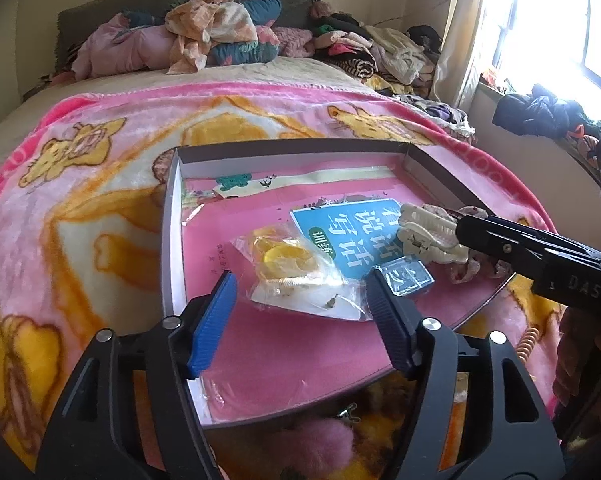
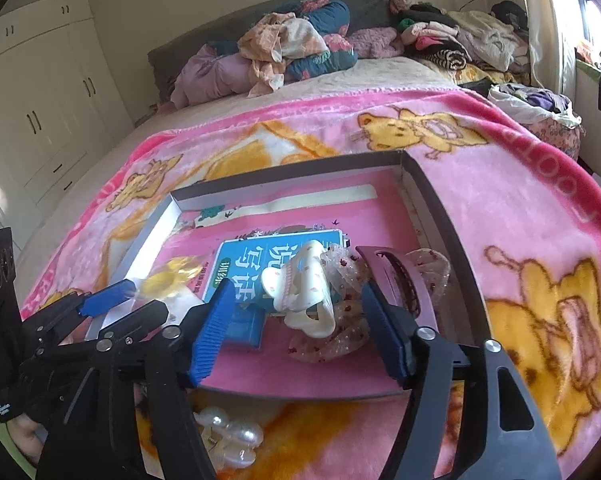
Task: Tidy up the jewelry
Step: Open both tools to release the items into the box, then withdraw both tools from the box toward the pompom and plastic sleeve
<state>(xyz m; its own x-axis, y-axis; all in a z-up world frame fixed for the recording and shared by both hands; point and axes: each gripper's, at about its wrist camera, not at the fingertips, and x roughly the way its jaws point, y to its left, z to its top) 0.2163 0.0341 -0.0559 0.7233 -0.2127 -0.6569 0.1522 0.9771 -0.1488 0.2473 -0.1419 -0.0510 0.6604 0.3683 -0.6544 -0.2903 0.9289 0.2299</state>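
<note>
A shallow box [image 1: 172, 240] with a pink floor lies on the bed blanket. In it, a clear bag of yellow pieces and small earrings [image 1: 292, 276] lies between the spread pads of my left gripper [image 1: 300, 280], and neither pad presses on it. A cream hair claw [image 2: 304, 304] rests on a teal booklet [image 2: 240, 264] and a glittery clear clip [image 2: 340, 336]. My right gripper [image 2: 296, 290] stands open around the claw with gaps on both sides. In the left wrist view its black fingers [image 1: 500, 236] reach the claw [image 1: 424, 232] from the right.
A pink headband [image 2: 410, 276] lies by the box's right wall. A small clear case [image 1: 406, 276] sits near the booklet. On the blanket in front of the box are a pearly clip [image 2: 228, 440], an orange spiral tie [image 1: 528, 344] and a pink pompom [image 1: 320, 444]. Clothes are piled at the headboard.
</note>
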